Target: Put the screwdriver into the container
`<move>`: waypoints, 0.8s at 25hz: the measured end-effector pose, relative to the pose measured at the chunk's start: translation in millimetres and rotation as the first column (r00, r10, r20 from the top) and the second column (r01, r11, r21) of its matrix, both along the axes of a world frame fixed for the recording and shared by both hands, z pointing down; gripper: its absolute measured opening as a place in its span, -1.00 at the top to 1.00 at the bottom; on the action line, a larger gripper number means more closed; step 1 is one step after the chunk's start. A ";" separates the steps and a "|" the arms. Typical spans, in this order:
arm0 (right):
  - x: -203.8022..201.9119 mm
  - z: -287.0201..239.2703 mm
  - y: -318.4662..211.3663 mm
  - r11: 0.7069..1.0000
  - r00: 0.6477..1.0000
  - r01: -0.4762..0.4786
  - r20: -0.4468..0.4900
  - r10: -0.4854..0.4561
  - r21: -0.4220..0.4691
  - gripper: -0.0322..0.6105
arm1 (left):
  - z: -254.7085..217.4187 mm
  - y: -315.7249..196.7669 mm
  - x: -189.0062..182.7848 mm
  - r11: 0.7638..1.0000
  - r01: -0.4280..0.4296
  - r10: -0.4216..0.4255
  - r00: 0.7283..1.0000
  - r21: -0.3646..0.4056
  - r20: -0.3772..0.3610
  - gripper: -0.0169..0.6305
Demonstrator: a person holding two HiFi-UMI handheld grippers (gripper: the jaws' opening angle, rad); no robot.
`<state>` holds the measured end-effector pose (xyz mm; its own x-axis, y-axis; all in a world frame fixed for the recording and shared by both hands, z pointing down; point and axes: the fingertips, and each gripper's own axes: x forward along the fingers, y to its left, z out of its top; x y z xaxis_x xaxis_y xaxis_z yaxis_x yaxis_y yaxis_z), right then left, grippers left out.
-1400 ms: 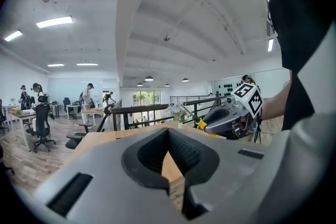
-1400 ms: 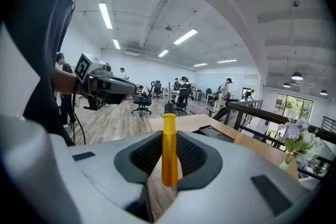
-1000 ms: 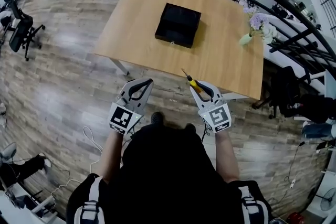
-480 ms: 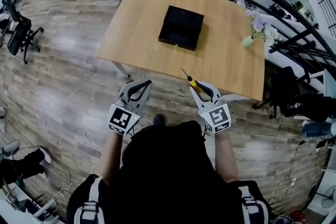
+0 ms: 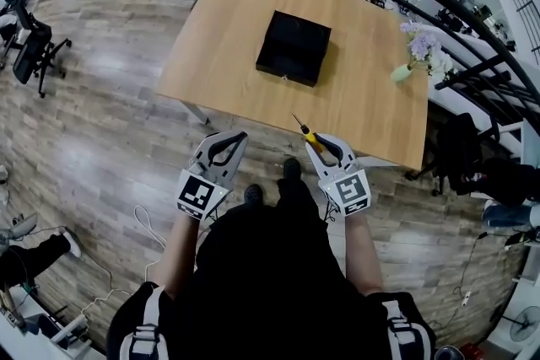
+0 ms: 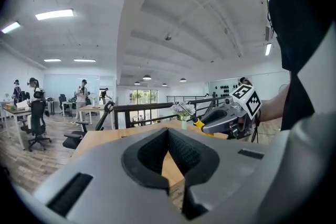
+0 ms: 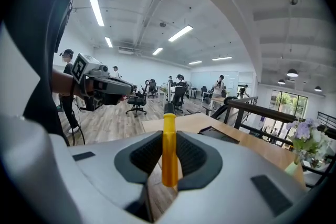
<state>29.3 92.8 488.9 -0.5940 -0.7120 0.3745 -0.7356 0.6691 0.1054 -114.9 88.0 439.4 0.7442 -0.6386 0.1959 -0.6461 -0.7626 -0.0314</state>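
Screwdriver (image 5: 305,131) clamped by yellow handle in right tool (image 5: 317,141), tip toward 11 o'clock, short of table (image 5: 371,101) edge. Container (image 5: 293,47) at 12 o'clock, mid-table, well apart. Left tool (image 5: 233,135) pinched together, empty. Advisable: carry forward level, grip firm, release only once over container.

Yellow-handled screwdriver (image 7: 169,152) — black container (image 5: 293,47), pale wood-grain table (image 5: 228,29) — grey plank floor (image 5: 110,122).

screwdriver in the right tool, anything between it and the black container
Nothing visible does. The right tool holds the screwdriver by the near edge of the table; only bare tabletop lies before the container, and the flower vase stands well aside.
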 end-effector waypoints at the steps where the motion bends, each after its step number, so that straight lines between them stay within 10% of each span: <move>1: 2.2 1.1 -4.2 1.000 1.000 0.005 0.003 -0.005 -0.001 0.61 | -0.1 -3.1 2.7 1.000 0.003 -0.003 1.000 0.002 0.000 0.88; 20: 29.4 -11.3 -118.9 0.966 0.966 0.256 0.038 -0.257 0.022 0.61 | -24.1 -77.1 43.1 0.973 0.225 -0.228 0.972 0.047 0.061 0.88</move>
<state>58.7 -26.1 477.6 -0.7721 -0.5396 0.3357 -0.5432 0.8345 0.0918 -71.8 10.9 415.3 0.5656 -0.7974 0.2103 -0.7975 -0.5938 -0.1069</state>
